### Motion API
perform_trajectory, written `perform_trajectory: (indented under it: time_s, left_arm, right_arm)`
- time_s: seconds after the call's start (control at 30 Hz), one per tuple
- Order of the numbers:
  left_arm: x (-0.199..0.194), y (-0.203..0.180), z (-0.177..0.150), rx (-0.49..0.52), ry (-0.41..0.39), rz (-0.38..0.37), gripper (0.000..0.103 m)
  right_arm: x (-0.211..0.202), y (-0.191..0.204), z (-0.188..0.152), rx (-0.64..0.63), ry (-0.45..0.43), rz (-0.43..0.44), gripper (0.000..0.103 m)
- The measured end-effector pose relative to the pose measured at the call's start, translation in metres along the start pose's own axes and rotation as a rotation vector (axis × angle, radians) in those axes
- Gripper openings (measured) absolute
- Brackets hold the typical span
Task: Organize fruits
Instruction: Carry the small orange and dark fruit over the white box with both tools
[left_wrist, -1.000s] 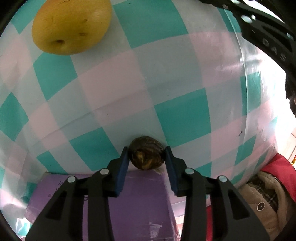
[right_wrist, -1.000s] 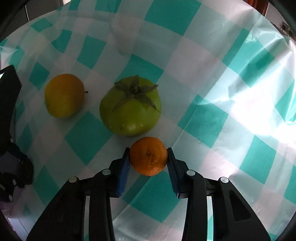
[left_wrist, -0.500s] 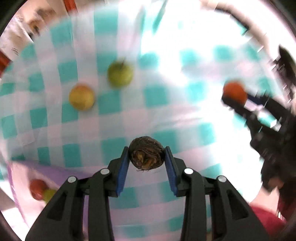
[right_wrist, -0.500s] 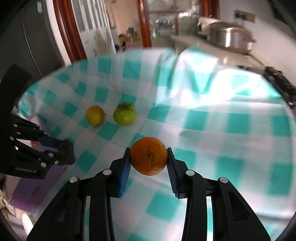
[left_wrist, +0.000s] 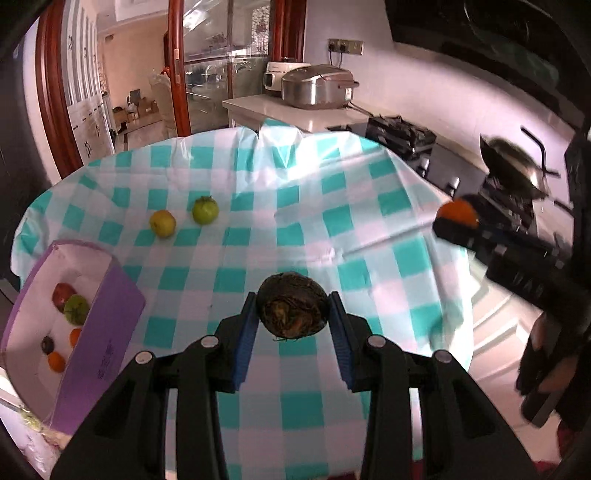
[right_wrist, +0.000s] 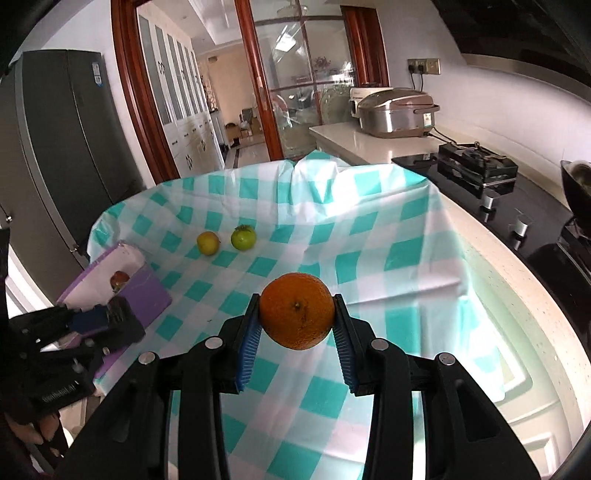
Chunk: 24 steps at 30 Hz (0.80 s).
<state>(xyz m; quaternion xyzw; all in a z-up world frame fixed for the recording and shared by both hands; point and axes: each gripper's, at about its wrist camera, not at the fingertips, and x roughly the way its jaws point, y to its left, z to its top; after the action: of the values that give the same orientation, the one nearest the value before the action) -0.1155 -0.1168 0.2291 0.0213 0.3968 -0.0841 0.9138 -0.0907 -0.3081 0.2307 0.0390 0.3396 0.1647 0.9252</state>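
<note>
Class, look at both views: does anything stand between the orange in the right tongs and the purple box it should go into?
Nothing visible on the cloth blocks it. The orange must cross toward the box, but the left tongs, shut on a dark fruit, hang beside that box and may crowd the approach.

The teal-and-white checked tablecloth (left_wrist: 295, 236) lies bare across its middle and right side, giving open room there; a round yellow fruit (left_wrist: 162, 222) and a green tomato-like fruit (left_wrist: 205, 210) sit near each other toward the far left; the open purple cardboard box (left_wrist: 110, 317) blocks the left edge; a black gas stove (right_wrist: 476, 168) borders the right.
</note>
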Motion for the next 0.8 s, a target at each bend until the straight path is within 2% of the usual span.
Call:
perform_trajectory:
  time_s: [0.07,0.2,0.37,0.57,0.6,0.8]
  left_arm:
    - [-0.005,0.003,-0.006,-0.004,0.012,0.011,0.038]
    - [-0.016,0.017,-0.013,-0.011,-0.012,0.039,0.038]
    - [-0.024,0.059,-0.024,-0.055,-0.019,0.061,0.038]
    - [-0.038,0.15,-0.046,-0.087,0.008,0.104,0.038]
    - [-0.042,0.175,-0.05,-0.104,0.012,0.115,0.038]
    - [-0.043,0.272,-0.066,-0.122,0.056,0.15,0.038]
  right_arm:
    - [-0.01,0.0,-0.004,0.003,-0.012,0.002,0.037]
    - [-0.021,0.014,-0.008,-0.001,-0.022,0.011,0.037]
    - [-0.005,0.053,-0.01,-0.036,0.0,0.033,0.037]
    - [0.043,0.136,-0.004,-0.04,0.049,0.079,0.037]
    - [0.053,0.159,-0.003,-0.052,0.059,0.098,0.037]
    - [0.102,0.273,-0.005,-0.141,0.107,0.156,0.038]
